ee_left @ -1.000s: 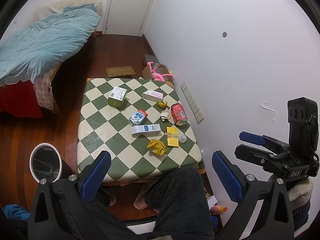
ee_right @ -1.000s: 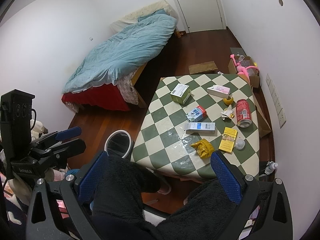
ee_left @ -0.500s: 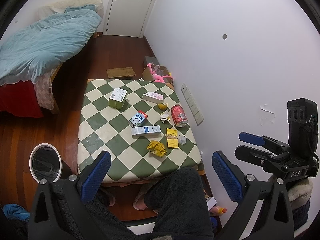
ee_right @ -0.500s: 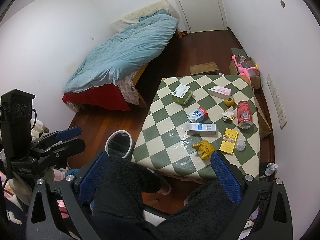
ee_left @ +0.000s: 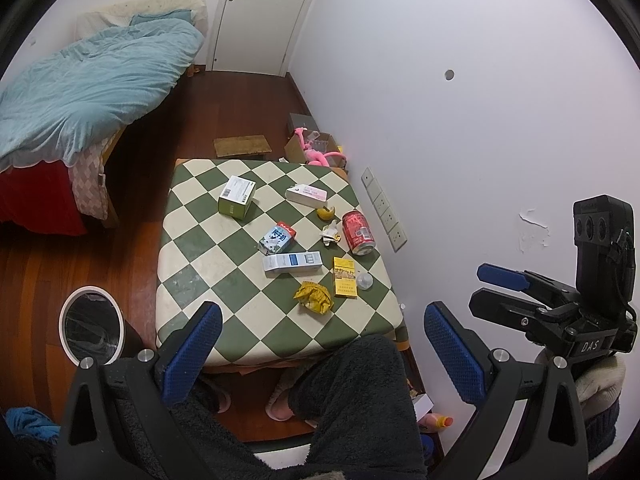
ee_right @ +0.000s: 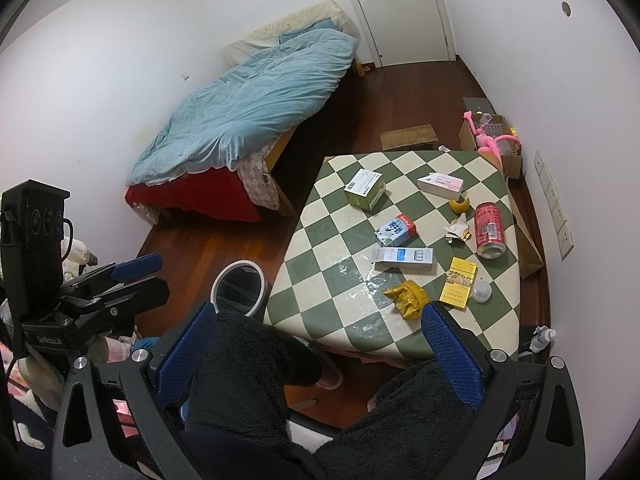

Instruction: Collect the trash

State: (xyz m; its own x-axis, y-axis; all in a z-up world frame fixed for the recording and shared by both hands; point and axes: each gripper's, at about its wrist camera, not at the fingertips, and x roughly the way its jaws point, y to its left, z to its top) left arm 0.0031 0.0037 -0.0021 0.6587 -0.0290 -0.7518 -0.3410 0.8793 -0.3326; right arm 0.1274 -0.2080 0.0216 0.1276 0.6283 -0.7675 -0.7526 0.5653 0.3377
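Note:
Trash lies on the green-and-white checked table (ee_left: 208,256) (ee_right: 320,264): a red can (ee_left: 357,232) (ee_right: 489,230) on its side, a crumpled yellow wrapper (ee_left: 314,297) (ee_right: 407,298), a yellow pack (ee_left: 344,277) (ee_right: 458,282), a blue-and-white carton (ee_left: 292,263) (ee_right: 402,257), a milk carton (ee_left: 277,238) (ee_right: 395,230), a green box (ee_left: 237,196) (ee_right: 363,189), a pink-and-white box (ee_left: 306,196) (ee_right: 440,184). A white-rimmed bin (ee_left: 91,325) (ee_right: 239,288) stands on the floor left of the table. My left gripper (ee_left: 322,354) and right gripper (ee_right: 316,356) hang open and empty, high above the person's lap, well short of the table.
A bed with a blue duvet (ee_left: 88,84) (ee_right: 256,100) fills the far left. A cardboard box with a pink toy (ee_left: 318,148) (ee_right: 490,134) sits by the right wall. The person's dark fleece legs (ee_left: 348,400) (ee_right: 256,376) lie below both grippers. A closed door (ee_left: 260,12) stands at the far end.
Both grippers have risen or drawn back slightly, so the table looks a little smaller and farther. Nothing on the table has moved; both stay open.

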